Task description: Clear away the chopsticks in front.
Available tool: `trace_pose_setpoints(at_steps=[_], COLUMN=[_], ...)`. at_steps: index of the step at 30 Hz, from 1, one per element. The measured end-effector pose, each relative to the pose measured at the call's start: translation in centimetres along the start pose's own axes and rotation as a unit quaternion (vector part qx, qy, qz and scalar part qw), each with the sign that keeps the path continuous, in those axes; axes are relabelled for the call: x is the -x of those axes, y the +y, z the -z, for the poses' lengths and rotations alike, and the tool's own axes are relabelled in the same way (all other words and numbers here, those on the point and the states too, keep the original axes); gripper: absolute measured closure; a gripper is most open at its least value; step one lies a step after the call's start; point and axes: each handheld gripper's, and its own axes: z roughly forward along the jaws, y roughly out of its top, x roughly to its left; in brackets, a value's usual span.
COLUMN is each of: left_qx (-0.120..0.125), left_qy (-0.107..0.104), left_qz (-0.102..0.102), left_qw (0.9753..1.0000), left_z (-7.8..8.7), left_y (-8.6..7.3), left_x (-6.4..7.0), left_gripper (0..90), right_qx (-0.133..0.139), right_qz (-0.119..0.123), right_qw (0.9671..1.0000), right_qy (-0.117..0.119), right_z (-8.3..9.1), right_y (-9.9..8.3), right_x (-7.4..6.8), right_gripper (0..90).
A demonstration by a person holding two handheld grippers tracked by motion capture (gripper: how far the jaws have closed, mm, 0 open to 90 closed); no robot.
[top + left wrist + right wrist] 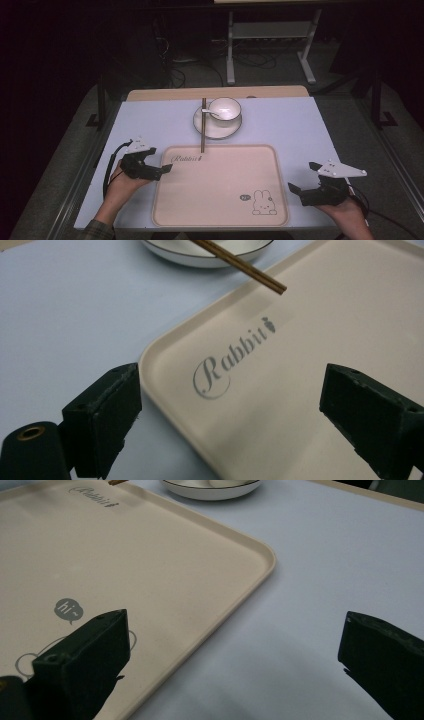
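A beige rectangular plastic tray [220, 185] printed with a rabbit is seen on the pale blue table [280, 125], with brown wooden chopsticks [203, 125] propped from a white saucer [218, 125] holding a white bowl [225, 108] onto its far rim. The left gripper [162, 169] is held with jaws spread at the tray's left edge, and the right gripper [303, 186] is likewise held agape beside the right edge.

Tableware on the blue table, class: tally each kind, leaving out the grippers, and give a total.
Tray: 1
Plate: 1
Bowl: 1
Spoon: 1
Pair of chopsticks: 1
Total: 5
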Motion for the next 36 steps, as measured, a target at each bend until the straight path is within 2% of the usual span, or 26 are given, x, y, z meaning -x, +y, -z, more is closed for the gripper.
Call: trace_pose_setpoints(at_steps=[2, 5, 16, 22, 31, 33, 36], left_qx=[0.006, 0.006, 0.019, 0.016, 0.014, 0.015, 0.010], left_qy=[-0.004, -0.009, -0.024, -0.030, -0.021, -0.019, -0.005], left_qz=[0.002, 0.002, -0.013, -0.020, -0.017, -0.015, -0.010], left_qw=[1.0000, 0.9999, 0.9994, 0.9992, 0.9995, 0.9996, 0.9999], left_z=[-0.6, -1.0, -3.4, -4.7, -6.7, -7.2, -8.5], left_y=[0.9, 1.4, 4.8, 6.2, 8.3, 8.8, 9.8], left_x=[0.0, 0.0, 0.4, 0.4, -0.3, -0.6, -1.4], left_gripper=[9.0, 9.0, 9.0, 9.0, 9.2, 12.3, 13.3], right_qx=[-0.003, -0.005, 0.000, 0.003, 0.001, 0.004, 0.006], right_qz=[0.003, 0.002, 0.000, -0.003, 0.007, 0.007, 0.007], right_qw=[1.0000, 1.0000, 1.0000, 0.9999, 0.9998, 0.9998, 0.9998], right_qy=[0.002, 0.003, 0.008, 0.013, 0.018, 0.019, 0.020], right_z=[-0.2, -0.3, -0.3, -0.6, -1.4, -1.3, -1.3], right_y=[0.0, 0.0, 0.2, 0.4, 0.7, 0.8, 0.8], right_x=[-0.1, -0.2, -0.1, 0.0, -0.1, -0.1, -0.1], right_gripper=[0.0, 0.0, 0.0, 0.0, 0.0, 0.0, 0.0])
